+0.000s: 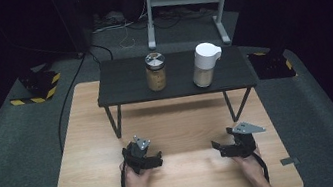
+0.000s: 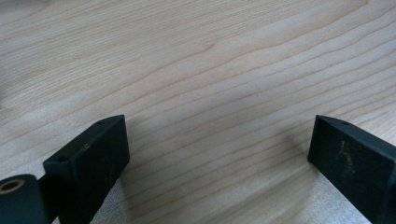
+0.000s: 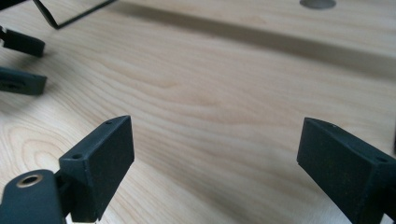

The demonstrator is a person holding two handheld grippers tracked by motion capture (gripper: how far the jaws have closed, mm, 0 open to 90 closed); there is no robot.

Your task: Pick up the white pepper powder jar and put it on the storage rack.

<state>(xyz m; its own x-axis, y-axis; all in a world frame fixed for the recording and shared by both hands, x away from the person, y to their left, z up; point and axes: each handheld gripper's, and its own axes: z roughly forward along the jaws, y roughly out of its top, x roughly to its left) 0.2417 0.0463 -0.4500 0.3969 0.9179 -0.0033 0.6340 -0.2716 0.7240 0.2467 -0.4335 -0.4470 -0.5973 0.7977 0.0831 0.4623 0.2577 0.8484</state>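
Wooden tabletop (image 1: 179,122) lay bare under both grippers, grain running across each gripper view. Held the left gripper (image 1: 157,159) low over the near left of the table, jaws spread wide with nothing between them, only wood. Held the right gripper (image 1: 217,147) likewise at the near right, jaws wide apart and empty; saw in its own view the other gripper's black jaw tips at upper left, so pointed roughly inward across the table.

Stood well apart from both grippers, farther back: a low black shelf (image 1: 123,87) on thin legs, bearing a glass jar (image 1: 155,71) with a metal lid toward its left and a white-lidded pitcher (image 1: 206,64) toward its right, both upright, long axes vertical, near each other but not touching. Judged the jar nearer the left hand and the pitcher nearer the right; judged any reach as forward and upward, over the shelf's front edge, with a sideways approach to an upright body.

Could not make out the contents beyond a tan fill in each. Cut off at the frame's bottom: forearms. Lost in darkness: the room beyond the table.
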